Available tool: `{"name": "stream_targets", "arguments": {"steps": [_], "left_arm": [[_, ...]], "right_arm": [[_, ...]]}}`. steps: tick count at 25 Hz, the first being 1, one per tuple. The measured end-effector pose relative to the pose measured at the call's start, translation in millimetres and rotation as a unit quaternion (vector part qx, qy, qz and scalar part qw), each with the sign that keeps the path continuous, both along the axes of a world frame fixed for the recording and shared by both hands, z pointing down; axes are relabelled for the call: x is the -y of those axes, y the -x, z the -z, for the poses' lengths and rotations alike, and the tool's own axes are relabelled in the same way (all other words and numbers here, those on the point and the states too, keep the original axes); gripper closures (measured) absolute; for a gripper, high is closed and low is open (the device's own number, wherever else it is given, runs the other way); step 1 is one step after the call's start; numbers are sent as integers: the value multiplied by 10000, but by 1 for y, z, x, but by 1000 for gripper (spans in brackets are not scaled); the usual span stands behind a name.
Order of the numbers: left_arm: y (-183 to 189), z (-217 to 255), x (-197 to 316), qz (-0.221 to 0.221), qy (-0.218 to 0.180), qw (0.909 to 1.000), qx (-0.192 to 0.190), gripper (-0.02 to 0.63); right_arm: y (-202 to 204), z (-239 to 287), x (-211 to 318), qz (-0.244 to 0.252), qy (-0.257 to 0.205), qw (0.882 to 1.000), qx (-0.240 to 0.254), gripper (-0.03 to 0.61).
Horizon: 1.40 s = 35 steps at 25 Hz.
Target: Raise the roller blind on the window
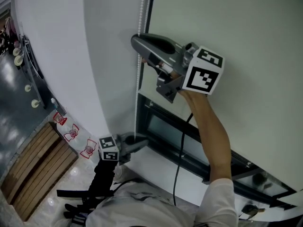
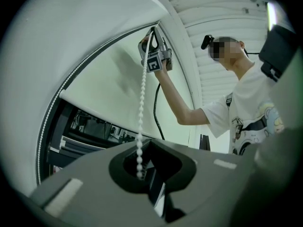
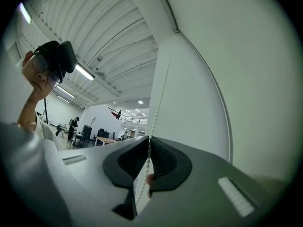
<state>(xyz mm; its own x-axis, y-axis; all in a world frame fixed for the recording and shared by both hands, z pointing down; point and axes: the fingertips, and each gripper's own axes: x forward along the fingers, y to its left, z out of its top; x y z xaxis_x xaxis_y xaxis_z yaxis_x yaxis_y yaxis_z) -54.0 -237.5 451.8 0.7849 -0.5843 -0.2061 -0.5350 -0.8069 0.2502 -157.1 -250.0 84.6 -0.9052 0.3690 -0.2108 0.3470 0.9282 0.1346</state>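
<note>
Head view: the pale fabric roller blind is covering nearly all the window glass. The right gripper at 12 o'clock is clamping the white beaded chain, and the left gripper is keeping its jaws apart around it.

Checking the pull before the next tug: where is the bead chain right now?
Head view: the bead chain hangs just left of the roller blind, pinched by the right gripper, and runs down to the left gripper below.
</note>
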Motion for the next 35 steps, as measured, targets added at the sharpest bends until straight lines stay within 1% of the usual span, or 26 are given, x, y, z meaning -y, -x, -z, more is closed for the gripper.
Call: {"name": "stream_targets", "arguments": {"steps": [6, 10, 17, 24, 29, 31, 33, 35], "left_arm": [[-3, 1, 1, -16, 36, 10000, -50, 615], [-2, 1, 0, -6, 35, 10000, -63, 615], [6, 3, 0, 88, 2, 10000, -42, 615], [17, 6, 0, 214, -33, 9997, -70, 615], [21, 9, 1, 272, -74, 9996, -46, 615], [22, 8, 1, 277, -65, 9996, -38, 615], [22, 7, 0, 284, -62, 9996, -41, 615], [24, 8, 1, 301, -82, 9995, -32, 615]], "right_arm": [[9, -63, 0, -64, 130, 9988, -475, 565], [9, -102, -8, -52, 282, 9978, -604, 565], [5, -153, -16, -55, 477, 9951, -861, 565], [7, -222, -21, -34, 705, 9880, -1378, 565], [6, -275, -24, -31, 882, 9787, -1853, 565], [5, -286, -22, 13, 1140, 9757, -1870, 563], [3, -284, -17, 50, 1361, 9751, -1752, 563], [3, -279, -13, -5, 1305, 9780, -1630, 560]]}}
